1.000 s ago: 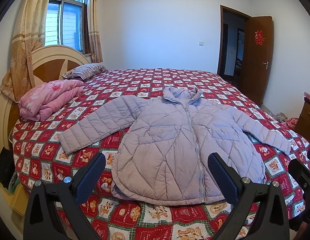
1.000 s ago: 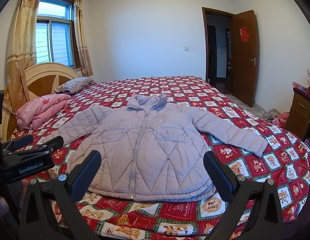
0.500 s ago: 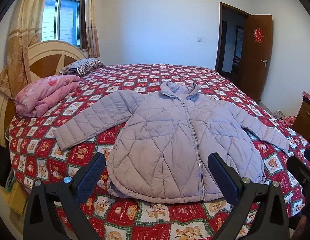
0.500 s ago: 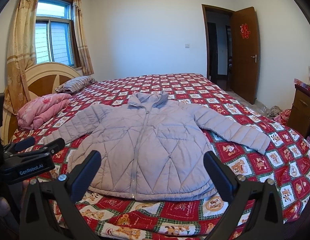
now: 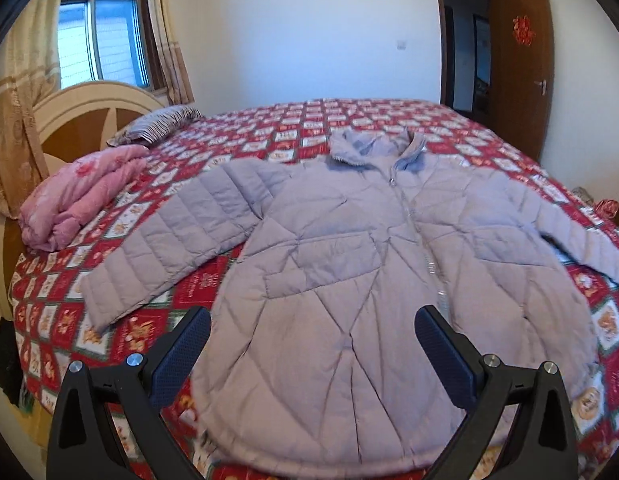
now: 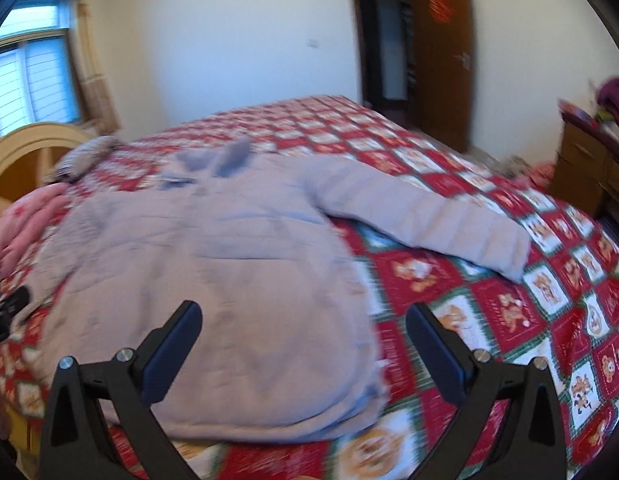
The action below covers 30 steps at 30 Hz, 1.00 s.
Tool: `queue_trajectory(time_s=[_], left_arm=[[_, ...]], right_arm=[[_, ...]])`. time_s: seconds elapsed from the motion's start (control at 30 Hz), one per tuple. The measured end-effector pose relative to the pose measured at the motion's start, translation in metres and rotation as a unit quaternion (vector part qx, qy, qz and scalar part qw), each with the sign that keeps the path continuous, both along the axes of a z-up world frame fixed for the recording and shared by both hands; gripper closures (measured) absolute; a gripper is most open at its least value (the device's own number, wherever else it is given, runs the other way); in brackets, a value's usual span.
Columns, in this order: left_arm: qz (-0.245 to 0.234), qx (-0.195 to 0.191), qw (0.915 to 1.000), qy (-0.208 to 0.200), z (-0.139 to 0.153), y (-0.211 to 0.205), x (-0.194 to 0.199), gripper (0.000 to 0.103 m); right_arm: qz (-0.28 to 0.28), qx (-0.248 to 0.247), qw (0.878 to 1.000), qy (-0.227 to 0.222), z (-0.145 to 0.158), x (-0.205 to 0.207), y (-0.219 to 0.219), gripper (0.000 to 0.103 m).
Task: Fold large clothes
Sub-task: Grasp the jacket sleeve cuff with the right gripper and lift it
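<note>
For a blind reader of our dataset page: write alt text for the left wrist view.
A lilac quilted jacket lies flat and zipped on a red patchwork bedspread, sleeves spread, collar away from the camera. The open left gripper hovers over its hem, holding nothing. A folded pink blanket and striped pillow lie by the headboard.

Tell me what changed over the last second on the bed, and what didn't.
Both grippers moved in toward the bed: the left gripper now hangs over the jacket's lower front, and the right gripper swung rightward toward the hem corner, its view blurred by the motion. Nothing was grasped; both stay open. Jacket, pink blanket and pillow lie unchanged.
</note>
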<state>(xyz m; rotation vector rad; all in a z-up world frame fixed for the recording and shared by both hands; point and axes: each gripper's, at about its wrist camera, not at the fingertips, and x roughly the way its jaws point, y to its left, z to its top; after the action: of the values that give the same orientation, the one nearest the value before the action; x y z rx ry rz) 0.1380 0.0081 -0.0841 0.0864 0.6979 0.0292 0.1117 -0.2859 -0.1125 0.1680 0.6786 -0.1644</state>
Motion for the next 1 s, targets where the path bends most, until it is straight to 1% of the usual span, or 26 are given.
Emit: queue_trajectory(time_s=[0.07,0.2,0.27,0.37,0.43,0.5,0.63,0.73,0.77,0.8,0.83,0.87,0.93,0.97,1.0], left_arm=[[0.001,0.001,1.0000,0.008,-0.008,-0.002,0.021,0.001],[0.005,0.009,0.9999,0.010,-0.018,-0.006,0.060,0.001],[0.006,0.016,0.9998,0.009,-0.022,-0.010,0.078,0.001],[0.011,0.027,0.9995,0.010,-0.028,-0.010,0.104,0.001],[0.018,0.038,0.9990,0.013,-0.034,-0.008,0.123,0.001],[0.029,0.047,0.9983,0.018,-0.041,-0.004,0.143,0.001],[0.048,0.057,0.9969,0.028,-0.053,0.004,0.177,0.001],[0.064,0.057,0.9954,0.043,-0.066,0.015,0.203,0.001],[0.068,0.055,0.9949,0.050,-0.070,0.018,0.210,0.001],[0.074,0.055,0.9941,0.057,-0.074,0.023,0.217,0.001],[0.077,0.057,0.9937,0.060,-0.077,0.025,0.221,0.001],[0.079,0.058,0.9932,0.062,-0.079,0.029,0.224,0.001],[0.080,0.055,0.9931,0.067,-0.080,0.035,0.228,0.001],[0.079,0.052,0.9931,0.068,-0.079,0.038,0.228,0.001],[0.079,0.052,0.9931,0.068,-0.078,0.039,0.228,0.001]], right_arm=[[-0.029,0.004,1.000,0.010,-0.008,0.012,-0.027,0.000],[-0.080,0.009,0.996,0.026,-0.019,0.033,-0.076,0.000],[-0.118,0.014,0.992,0.034,-0.025,0.042,-0.110,0.000],[-0.160,0.020,0.986,0.045,-0.033,0.048,-0.150,0.000],[-0.193,0.028,0.979,0.054,-0.039,0.050,-0.180,0.005],[-0.216,0.036,0.974,0.061,-0.043,0.051,-0.203,0.006],[-0.248,0.037,0.966,0.067,-0.046,0.054,-0.232,0.006],[-0.254,0.042,0.963,0.080,-0.054,0.062,-0.245,0.010],[-0.254,0.042,0.962,0.093,-0.059,0.068,-0.249,0.016],[-0.253,0.044,0.961,0.101,-0.065,0.072,-0.250,0.028],[-0.247,0.052,0.961,0.109,-0.069,0.075,-0.252,0.036],[-0.236,0.065,0.963,0.113,-0.075,0.077,-0.252,0.048],[-0.227,0.066,0.966,0.106,-0.075,0.077,-0.250,0.062],[-0.219,0.066,0.968,0.104,-0.072,0.080,-0.248,0.080],[-0.213,0.064,0.969,0.106,-0.069,0.082,-0.246,0.087]])
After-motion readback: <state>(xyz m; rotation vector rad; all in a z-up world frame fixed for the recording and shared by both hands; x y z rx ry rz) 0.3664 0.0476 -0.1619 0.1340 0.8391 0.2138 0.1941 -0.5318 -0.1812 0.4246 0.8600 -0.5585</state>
